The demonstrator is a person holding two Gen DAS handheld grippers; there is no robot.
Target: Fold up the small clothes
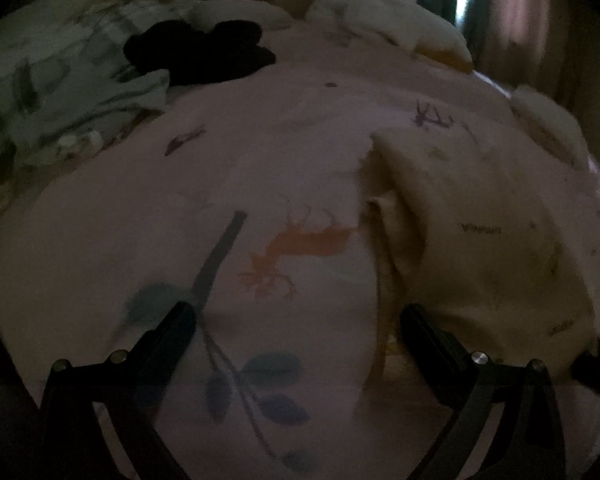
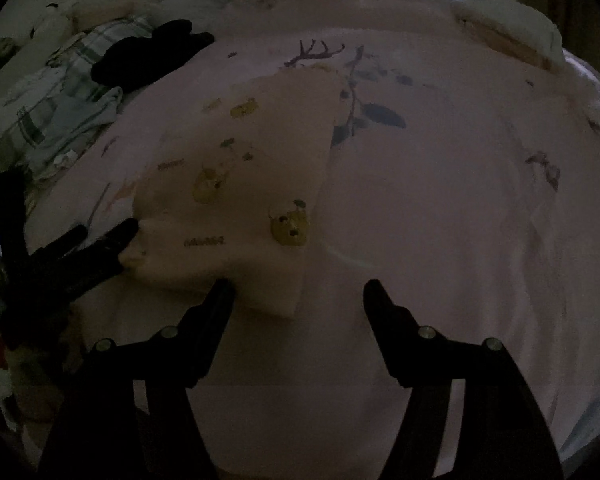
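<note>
- The right gripper (image 2: 298, 294) is nearest in its own view, its two dark fingers spread apart over the pink bedsheet (image 2: 440, 220) with nothing pinched between them; the left finger's tip overlaps the near edge of the cream garment (image 2: 244, 184).
- That cream garment, printed with small yellow bear faces, lies spread flat on the sheet, ahead and to the left of the right gripper, one corner hanging down between the fingers' line and the sheet.
- The left gripper (image 1: 296, 316) also stands wide apart in its own view, its right finger against the near left edge of the cream garment (image 1: 472, 240), which looks folded over there, though the dim light makes this hard to judge.
- In the right wrist view the left gripper (image 2: 130, 236) appears at the garment's left corner, touching or just beside it.
- A black garment (image 1: 200, 52) lies farther back on the bed, beside a heap of pale green and checked clothes (image 1: 60, 96).
- White pillows (image 1: 380, 16) sit along the far edge of the bed, with curtains (image 1: 512, 8) behind.
</note>
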